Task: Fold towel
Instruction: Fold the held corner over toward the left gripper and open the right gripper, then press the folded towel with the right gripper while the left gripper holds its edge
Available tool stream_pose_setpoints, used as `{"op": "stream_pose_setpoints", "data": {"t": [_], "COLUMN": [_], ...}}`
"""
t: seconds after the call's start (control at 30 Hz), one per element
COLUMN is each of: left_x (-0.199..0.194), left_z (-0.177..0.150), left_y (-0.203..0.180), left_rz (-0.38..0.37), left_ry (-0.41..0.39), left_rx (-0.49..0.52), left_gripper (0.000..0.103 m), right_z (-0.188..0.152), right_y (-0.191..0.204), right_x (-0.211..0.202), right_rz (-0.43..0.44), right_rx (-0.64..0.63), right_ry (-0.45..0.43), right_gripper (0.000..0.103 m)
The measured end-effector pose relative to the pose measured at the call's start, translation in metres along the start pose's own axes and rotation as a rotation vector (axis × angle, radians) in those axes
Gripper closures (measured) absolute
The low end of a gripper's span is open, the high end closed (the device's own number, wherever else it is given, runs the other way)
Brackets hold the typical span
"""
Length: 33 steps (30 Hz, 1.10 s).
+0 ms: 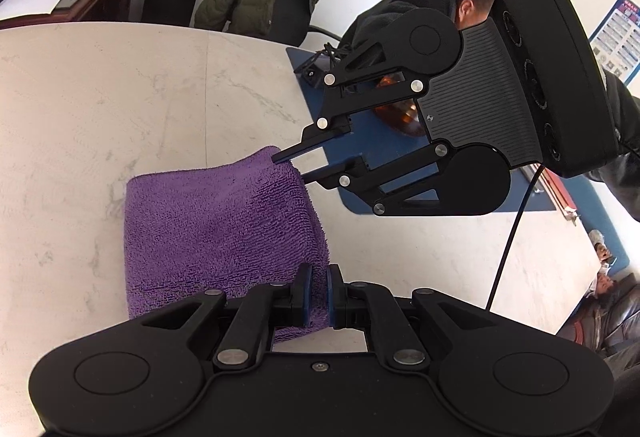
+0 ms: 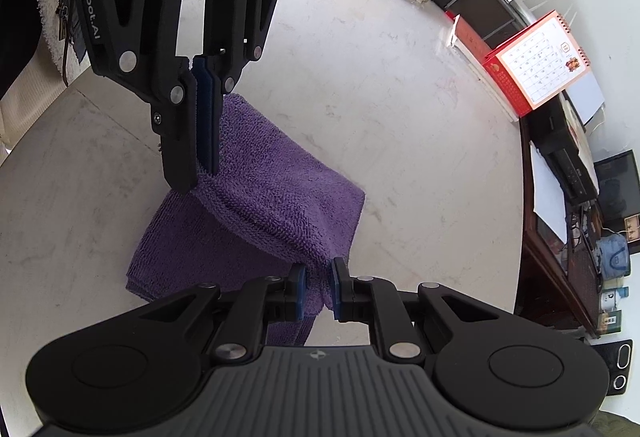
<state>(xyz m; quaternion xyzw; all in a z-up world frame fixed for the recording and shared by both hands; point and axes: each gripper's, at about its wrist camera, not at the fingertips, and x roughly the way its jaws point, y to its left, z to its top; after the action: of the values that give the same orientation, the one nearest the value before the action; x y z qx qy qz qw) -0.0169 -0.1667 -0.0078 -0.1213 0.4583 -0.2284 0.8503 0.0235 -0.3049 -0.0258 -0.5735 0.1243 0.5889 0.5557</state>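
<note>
Carrying the fold over, both the left gripper (image 1: 318, 291) and right gripper (image 2: 318, 291) have fingers clamped on the purple towel (image 1: 216, 229), lifted above the tabletop (image 1: 120, 97); next likely lowering and releasing evenly.

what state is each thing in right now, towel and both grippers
purple towel: partly folded, one edge lifted off the white table, the rest lying on it
left gripper: shut on a towel corner
right gripper: shut on the other lifted corner
desk calendar: standing upright by the table's edge
</note>
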Motion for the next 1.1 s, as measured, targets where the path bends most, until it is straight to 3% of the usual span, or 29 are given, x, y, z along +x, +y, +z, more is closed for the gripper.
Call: {"op": "stream_pose_setpoints", "data": {"t": [0.23, 0.37, 0.4, 0.5, 0.57, 0.63, 0.73, 0.87, 1.03, 1.1], "left_x": [0.032, 0.037, 0.038, 0.038, 0.039, 0.039, 0.037, 0.035, 0.033, 0.032], "left_z": [-0.007, -0.01, -0.01, -0.011, -0.012, -0.013, -0.014, -0.015, -0.015, -0.015], "left_y": [0.007, 0.011, 0.012, 0.014, 0.015, 0.014, 0.012, 0.011, 0.01, 0.01], "left_rz": [-0.001, -0.007, -0.009, -0.015, -0.021, -0.026, -0.029, -0.034, -0.043, -0.048], "left_ry": [0.078, 0.084, 0.085, 0.076, 0.07, 0.063, 0.055, 0.046, 0.041, 0.038], "left_rx": [-0.028, -0.043, -0.045, -0.046, -0.049, -0.051, -0.046, -0.039, -0.036, -0.035], "left_gripper": [0.099, 0.099, 0.099, 0.099, 0.099, 0.099, 0.099, 0.099, 0.099, 0.099], "right_z": [-0.021, -0.035, -0.041, -0.063, -0.085, -0.113, -0.139, -0.155, -0.152, -0.15], "right_y": [0.014, 0.015, 0.011, -0.007, -0.023, -0.032, -0.026, -0.016, -0.023, -0.027], "right_x": [0.021, 0.014, 0.009, -0.008, -0.016, -0.016, 0.005, 0.034, 0.058, 0.065], "right_rz": [0.018, 0.008, 0.007, 0.01, 0.033, 0.157, 0.348, 0.48, 0.512, 0.5], "right_rx": [0.087, 0.205, 0.277, 0.572, 0.88, 1.29, 1.71, 1.993, 2.053, 2.041], "right_ry": [-0.008, -0.021, -0.027, -0.053, -0.084, -0.156, -0.207, -0.234, -0.237, -0.242], "right_gripper": [0.086, 0.063, 0.058, 0.056, 0.05, 0.045, 0.044, 0.044, 0.044, 0.05]}}
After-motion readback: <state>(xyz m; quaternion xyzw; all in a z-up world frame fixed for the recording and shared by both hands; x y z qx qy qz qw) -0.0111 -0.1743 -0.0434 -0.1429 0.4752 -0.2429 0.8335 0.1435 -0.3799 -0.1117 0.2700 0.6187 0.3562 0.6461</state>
